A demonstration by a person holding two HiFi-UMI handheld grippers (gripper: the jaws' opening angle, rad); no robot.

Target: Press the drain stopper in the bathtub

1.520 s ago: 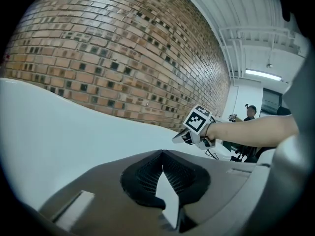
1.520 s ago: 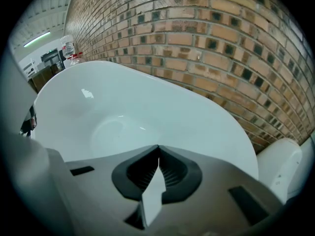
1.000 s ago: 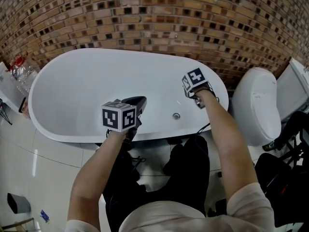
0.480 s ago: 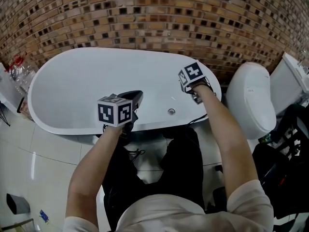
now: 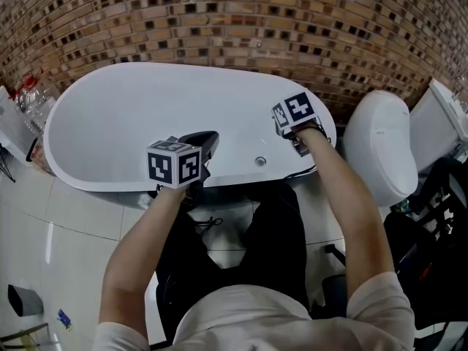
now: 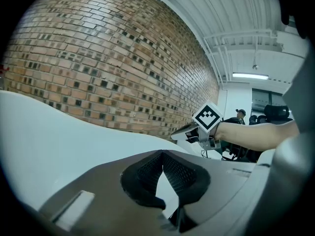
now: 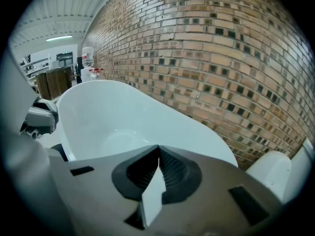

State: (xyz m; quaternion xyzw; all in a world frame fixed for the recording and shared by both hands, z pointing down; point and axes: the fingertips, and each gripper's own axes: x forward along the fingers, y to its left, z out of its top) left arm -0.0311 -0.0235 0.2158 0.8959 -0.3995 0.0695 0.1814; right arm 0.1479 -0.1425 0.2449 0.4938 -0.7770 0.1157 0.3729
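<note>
The left gripper (image 6: 162, 157) and right gripper (image 7: 158, 151), fingers closed on nothing, hover above the near rim of the bathtub (image 5: 110, 123). The probable drain stopper (image 5: 260, 161) sits at the tub's 4 o'clock; press it squarely with the right fingertips, straight down.

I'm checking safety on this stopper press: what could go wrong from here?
The left hand-held gripper and right hand-held gripper are near the bathtub rim, so reaching down could overbalance the person. The round metal fitting, probably the stopper, looks small; shut jaws might slip off it.

Pale tiled floor (image 5: 73, 225), white bathtub (image 5: 110, 123) on it, toilet (image 5: 380, 152) beside
</note>
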